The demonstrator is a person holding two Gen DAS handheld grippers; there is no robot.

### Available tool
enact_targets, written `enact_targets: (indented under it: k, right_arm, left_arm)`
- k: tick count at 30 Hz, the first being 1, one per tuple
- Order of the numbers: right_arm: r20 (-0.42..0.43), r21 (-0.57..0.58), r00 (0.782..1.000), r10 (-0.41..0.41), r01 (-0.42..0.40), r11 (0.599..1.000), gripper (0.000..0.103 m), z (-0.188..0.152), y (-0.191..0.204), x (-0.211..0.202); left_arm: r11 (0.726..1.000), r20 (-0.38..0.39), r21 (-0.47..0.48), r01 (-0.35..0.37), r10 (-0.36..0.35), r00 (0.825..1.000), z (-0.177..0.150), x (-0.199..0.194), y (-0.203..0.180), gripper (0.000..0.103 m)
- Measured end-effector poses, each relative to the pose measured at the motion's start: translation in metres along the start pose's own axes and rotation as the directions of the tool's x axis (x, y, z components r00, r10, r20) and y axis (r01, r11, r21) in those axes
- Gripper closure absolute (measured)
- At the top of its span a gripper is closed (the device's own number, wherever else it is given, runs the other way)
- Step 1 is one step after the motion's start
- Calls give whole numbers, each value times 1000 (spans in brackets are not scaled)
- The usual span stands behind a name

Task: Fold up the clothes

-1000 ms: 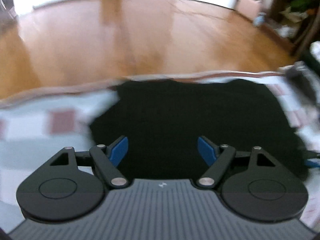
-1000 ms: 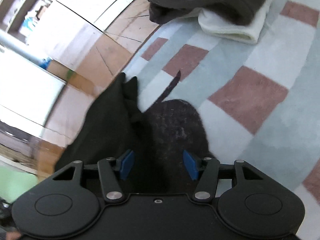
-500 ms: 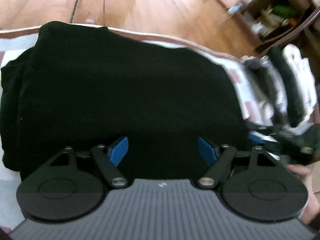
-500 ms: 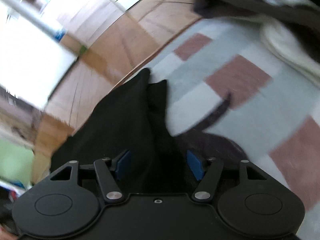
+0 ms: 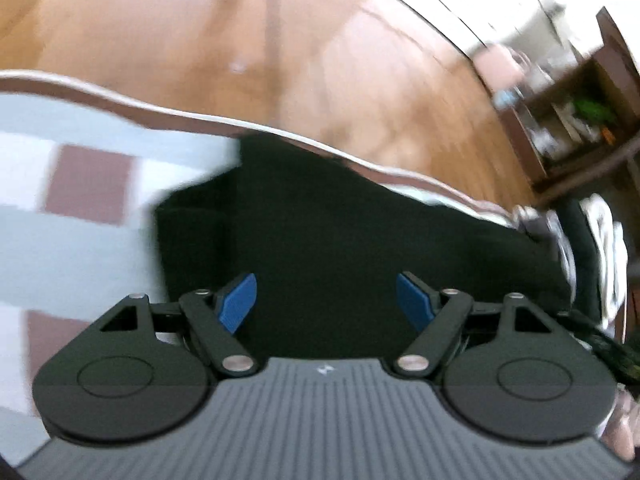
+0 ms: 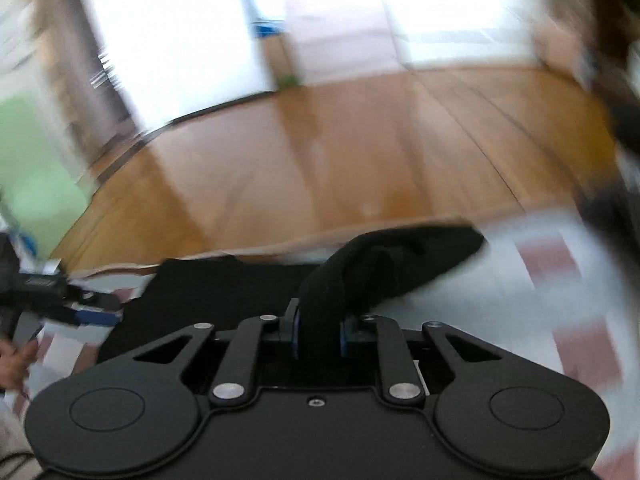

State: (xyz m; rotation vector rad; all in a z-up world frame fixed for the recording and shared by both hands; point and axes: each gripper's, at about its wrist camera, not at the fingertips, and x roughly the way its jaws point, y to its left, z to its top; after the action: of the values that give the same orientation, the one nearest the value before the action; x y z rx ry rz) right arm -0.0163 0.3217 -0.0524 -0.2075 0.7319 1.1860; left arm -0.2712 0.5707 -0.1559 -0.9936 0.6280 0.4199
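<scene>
Right wrist view: right tool (image 6: 318, 334) clamped on a bunched fold of the black garment (image 6: 224, 292), blue pads pressed into a thick roll of cloth that rises from the jaws and trails off toward 1 o'clock, a loose flap lying out on the checked rug (image 6: 532, 280). Rest of the garment spread flat at 10 o'clock, near the rug's edge and the wooden floor (image 6: 320, 168). Left wrist view: left tool (image 5: 326, 302) spread wide, gripping nothing, hovering over the dark cloth (image 5: 320, 220), which fills the frame from centre out to 2 o'clock; a pile of other clothes (image 5: 596, 248) at 3 o'clock, blurred. Likely soft, limp and light, with no stiffness to hold a shape, so bound to sag and drape from any single pinch; knit surface probably not slippery between pads. Best taken at an edge or corner, through all layers at once, with the second tool on a matching corner to keep the fold line straight. Nothing fragile here; main risk a layer slipping free.
</scene>
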Motion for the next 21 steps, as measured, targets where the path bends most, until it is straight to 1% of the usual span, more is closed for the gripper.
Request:
enact_targets:
  k: [1, 3, 5, 6, 7, 9, 11, 12, 14, 15, 16, 17, 18, 19, 21]
  right_arm:
    - [-10, -67, 1000, 17, -18, 998, 83, 13, 23, 5]
    - [-52, -152, 997, 48, -56, 987, 83, 33, 69, 20]
    - [-104, -236, 994, 43, -67, 969, 83, 41, 115, 40]
    - [-140, -272, 990, 33, -70, 960, 83, 41, 140, 55]
    - [-175, -289, 984, 38, -88, 953, 83, 38, 155, 66]
    - [-205, -274, 973, 102, -158, 949, 82, 31, 160, 65]
    - [-235, -256, 958, 167, -226, 940, 76, 25, 165, 64]
    - [-249, -246, 948, 199, -260, 934, 73, 21, 167, 64]
    - [-276, -226, 925, 262, -327, 918, 72, 14, 172, 63]
    - [-289, -215, 911, 292, -360, 908, 69, 11, 174, 63]
    - [-302, -203, 897, 323, -392, 897, 59, 7, 176, 63]
    - [-314, -191, 881, 353, -423, 886, 52, 4, 178, 62]
    - [-326, -179, 864, 383, -454, 873, 41, 1, 181, 62]
    - [-330, -167, 851, 409, -479, 862, 39, -2, 181, 59]
    - [-275, -142, 861, 428, -477, 868, 39, -5, 161, 33]
  left_arm:
    - [1000, 6, -22, 8, -8, 1000, 2, -4, 9, 26]
    - [997, 20, -67, 23, -22, 1000, 6, -13, 26, 26]
    - [993, 34, -111, 40, -36, 999, 10, -22, 43, 26]
    - [990, 41, -133, 48, -43, 998, 12, -27, 52, 26]
    - [986, 48, -155, 56, -49, 998, 14, -31, 60, 26]
    - [981, 54, -185, 62, -53, 997, 16, -36, 72, 26]
    - [981, 41, -189, 48, -41, 998, 15, -33, 72, 26]
    - [981, 34, -192, 41, -35, 999, 15, -31, 73, 26]
    - [980, 21, -196, 27, -23, 999, 14, -28, 73, 25]
    - [980, 15, -198, 20, -17, 1000, 13, -27, 74, 25]
    - [981, 7, -191, 24, -23, 1000, 13, -26, 73, 25]
    - [983, 6, -180, 32, -32, 999, 13, -28, 71, 25]
    - [985, 12, -167, 39, -37, 999, 14, -30, 69, 25]
    - [987, 20, -153, 45, -42, 999, 15, -32, 66, 25]
    - [991, 39, -125, 53, -48, 998, 18, -38, 61, 25]
